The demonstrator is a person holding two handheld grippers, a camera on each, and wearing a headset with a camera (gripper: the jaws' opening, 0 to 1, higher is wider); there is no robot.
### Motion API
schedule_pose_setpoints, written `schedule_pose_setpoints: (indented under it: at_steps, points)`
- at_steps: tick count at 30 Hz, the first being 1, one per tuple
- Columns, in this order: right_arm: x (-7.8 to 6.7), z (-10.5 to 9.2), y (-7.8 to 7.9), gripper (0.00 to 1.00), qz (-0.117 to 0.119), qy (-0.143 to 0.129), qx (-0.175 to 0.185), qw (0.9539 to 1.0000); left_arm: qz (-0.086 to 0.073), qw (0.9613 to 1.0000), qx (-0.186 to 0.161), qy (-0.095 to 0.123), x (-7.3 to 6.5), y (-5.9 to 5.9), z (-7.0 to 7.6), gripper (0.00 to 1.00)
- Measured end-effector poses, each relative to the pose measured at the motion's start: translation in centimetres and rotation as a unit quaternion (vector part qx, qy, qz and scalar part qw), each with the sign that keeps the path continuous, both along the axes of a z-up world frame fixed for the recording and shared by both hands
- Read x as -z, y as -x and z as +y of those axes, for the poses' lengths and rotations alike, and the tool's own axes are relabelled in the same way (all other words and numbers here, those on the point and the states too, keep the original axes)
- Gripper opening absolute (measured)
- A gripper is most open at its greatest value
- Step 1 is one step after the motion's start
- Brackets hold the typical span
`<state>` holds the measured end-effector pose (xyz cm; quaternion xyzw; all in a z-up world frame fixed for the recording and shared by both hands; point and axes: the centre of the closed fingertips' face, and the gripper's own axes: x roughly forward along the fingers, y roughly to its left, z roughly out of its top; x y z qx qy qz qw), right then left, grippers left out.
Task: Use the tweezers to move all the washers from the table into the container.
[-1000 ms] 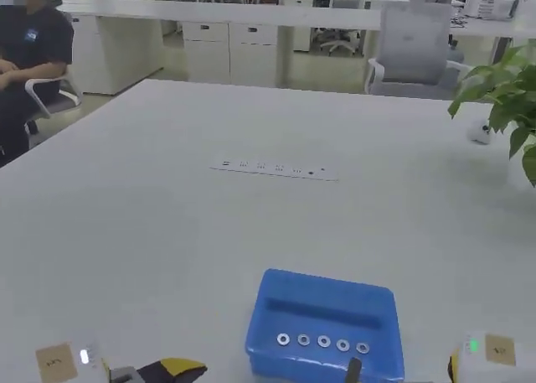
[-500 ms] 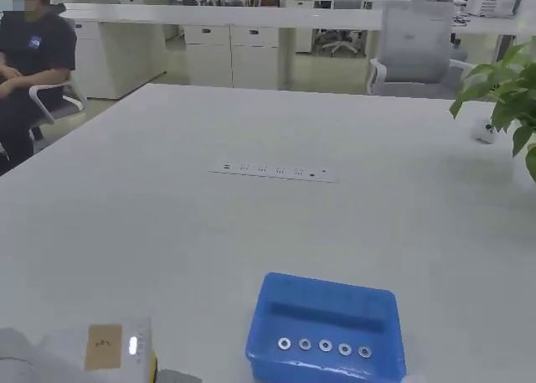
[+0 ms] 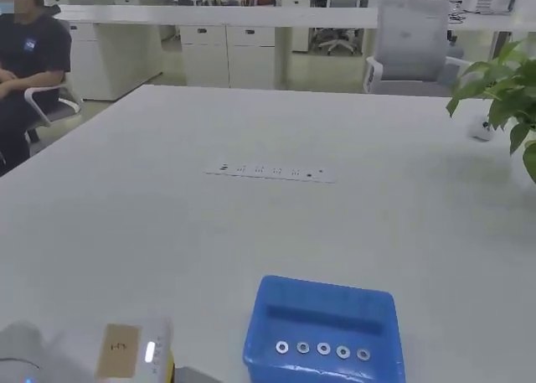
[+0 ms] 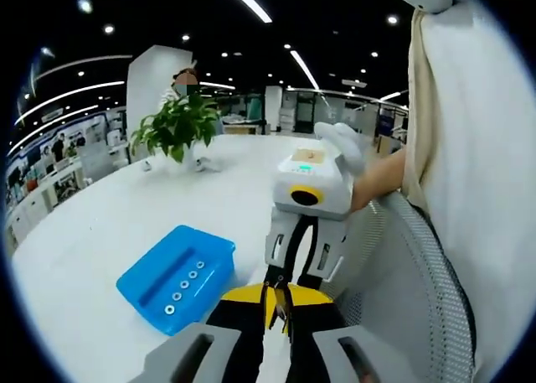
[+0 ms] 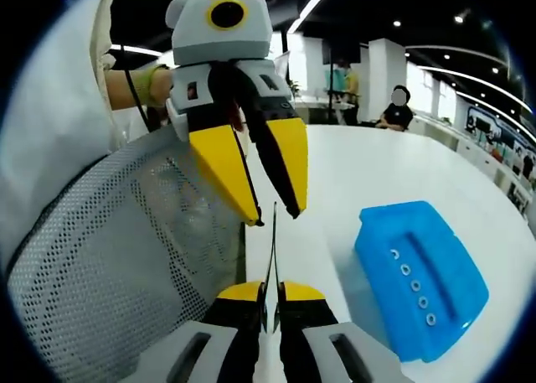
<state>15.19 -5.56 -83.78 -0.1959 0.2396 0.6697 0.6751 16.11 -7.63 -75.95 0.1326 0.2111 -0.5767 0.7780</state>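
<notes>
Already washers lie in container, near right tool.

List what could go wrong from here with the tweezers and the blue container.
1. The right tongs pinch the tweezers at the edge of the table, beside a mesh chair; a slip would likely drop them off the bench.
2. The left tongs stand open close around the tweezers' tip; closing off-centre may twist them loose.
3. The blue container with five washers sits close by; a careless swing could knock it.
</notes>
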Motion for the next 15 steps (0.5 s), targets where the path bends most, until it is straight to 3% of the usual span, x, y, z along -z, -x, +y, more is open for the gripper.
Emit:
schedule_pose_setpoints:
  at_steps: [4, 8, 15]
  points:
    - [0.0, 0.0, -0.1, 0.04, -0.007, 0.002, -0.002, 1.0, -0.014, 0.9997, 0.022, -0.006, -0.2, 0.1, -0.2, 0.0]
    - [0.2, 0.0, 0.0, 0.04, -0.011, 0.007, -0.006, 0.9999, -0.017, 0.9989, 0.041, -0.016, 0.0, 0.5, -0.3, 0.0]
    - [0.1, -0.1, -0.5, 0.06, -0.023, 0.008, 0.002, 0.9997, -0.006, 0.998, 0.05, -0.037, 0.2, 1.0, 0.4, 0.0]
